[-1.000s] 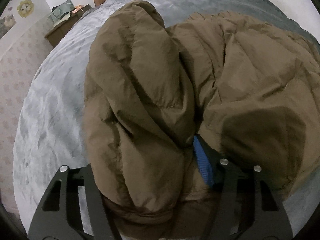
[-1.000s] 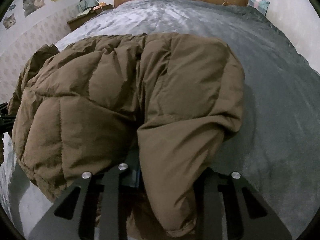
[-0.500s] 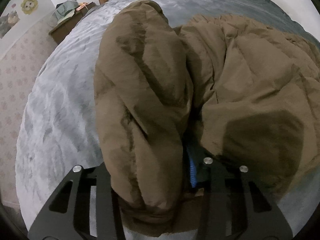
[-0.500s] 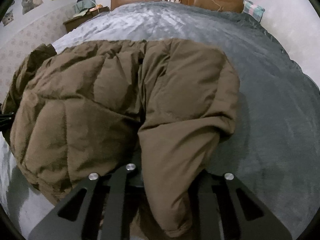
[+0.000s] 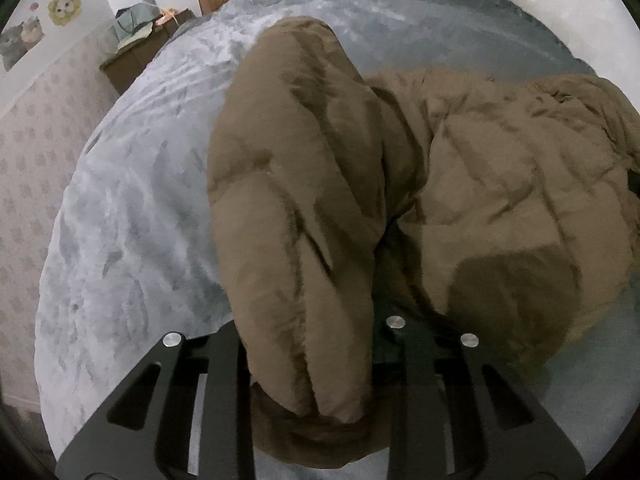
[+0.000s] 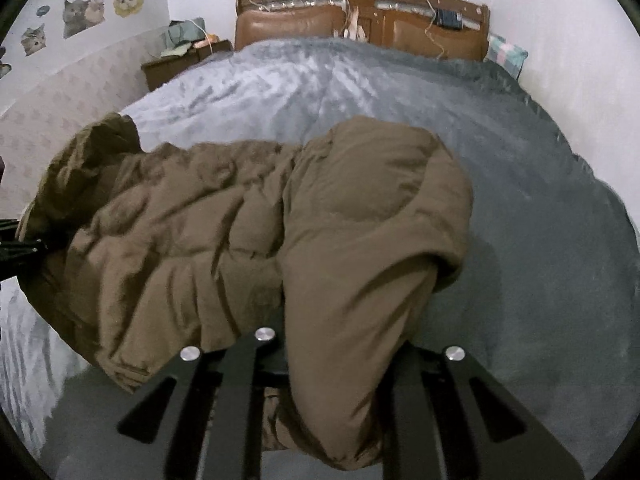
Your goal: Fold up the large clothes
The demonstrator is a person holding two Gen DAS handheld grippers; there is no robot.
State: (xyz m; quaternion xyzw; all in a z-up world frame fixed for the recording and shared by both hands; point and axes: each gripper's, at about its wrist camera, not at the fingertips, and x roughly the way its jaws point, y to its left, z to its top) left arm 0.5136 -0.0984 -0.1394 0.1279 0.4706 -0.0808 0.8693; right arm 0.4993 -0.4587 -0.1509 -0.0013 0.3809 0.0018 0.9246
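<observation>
A brown puffer jacket [image 5: 500,184] lies bunched on the grey bed. In the left wrist view its left sleeve [image 5: 292,160] runs down between the fingers of my left gripper [image 5: 316,344]; the jaws are closing and press on the fabric, which hangs lifted. In the right wrist view the jacket [image 6: 192,216] spreads to the left, and its other sleeve [image 6: 372,220] drops between the fingers of my right gripper [image 6: 340,344], shut on it. The fabric hides both grippers' pads.
The grey plush blanket [image 6: 540,280] covers the bed around the jacket. A brown headboard [image 6: 360,20] stands at the far end, a dark nightstand [image 6: 180,64] with clutter at far left, a pillow [image 6: 506,54] at far right. A wall runs along the left.
Both grippers have risen, drawing the sleeves up with them. The left jaws have narrowed onto the sleeve, and the blue pad seen earlier is now hidden.
</observation>
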